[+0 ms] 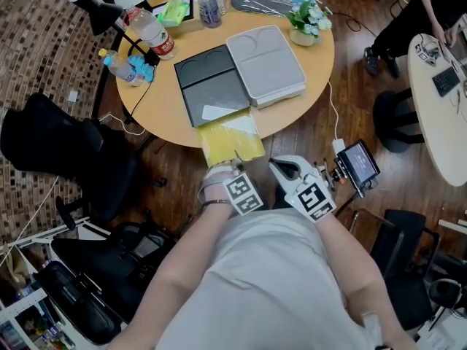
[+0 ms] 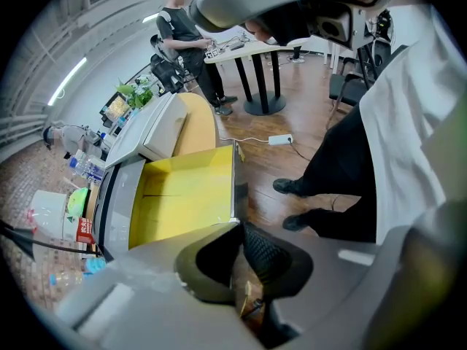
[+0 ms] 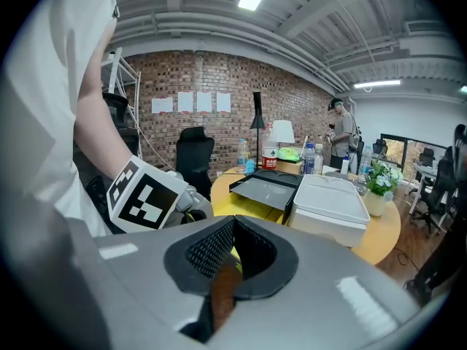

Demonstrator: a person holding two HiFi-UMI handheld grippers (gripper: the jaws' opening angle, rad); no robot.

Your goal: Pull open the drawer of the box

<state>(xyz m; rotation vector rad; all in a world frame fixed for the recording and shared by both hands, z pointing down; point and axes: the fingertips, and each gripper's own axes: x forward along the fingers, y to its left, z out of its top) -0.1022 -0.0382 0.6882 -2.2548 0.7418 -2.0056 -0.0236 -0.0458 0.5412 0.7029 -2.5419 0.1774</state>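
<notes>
Care is wanted at this stage, since the yellow drawer (image 1: 230,138) is seen drawn far out of the dark box (image 1: 211,86) and overhanging the edge of the round table (image 1: 157,122) toward the person. The left gripper (image 1: 235,165) is set at the drawer's near end, and in the left gripper view its jaws appear clamped on the thin front wall at one corner. The right gripper (image 1: 283,169) is held just beside it, off the drawer, with its jaws pressed together on nothing. The pull is judged nearly complete, so any further travel is best made slowly, level and straight along the drawer's own line, so that it is not twisted in its slot or dragged clean out. Because the grip is taken at a corner, sideways force should be avoided. The box might be slid across the table, and it could be steadied by the free gripper.
</notes>
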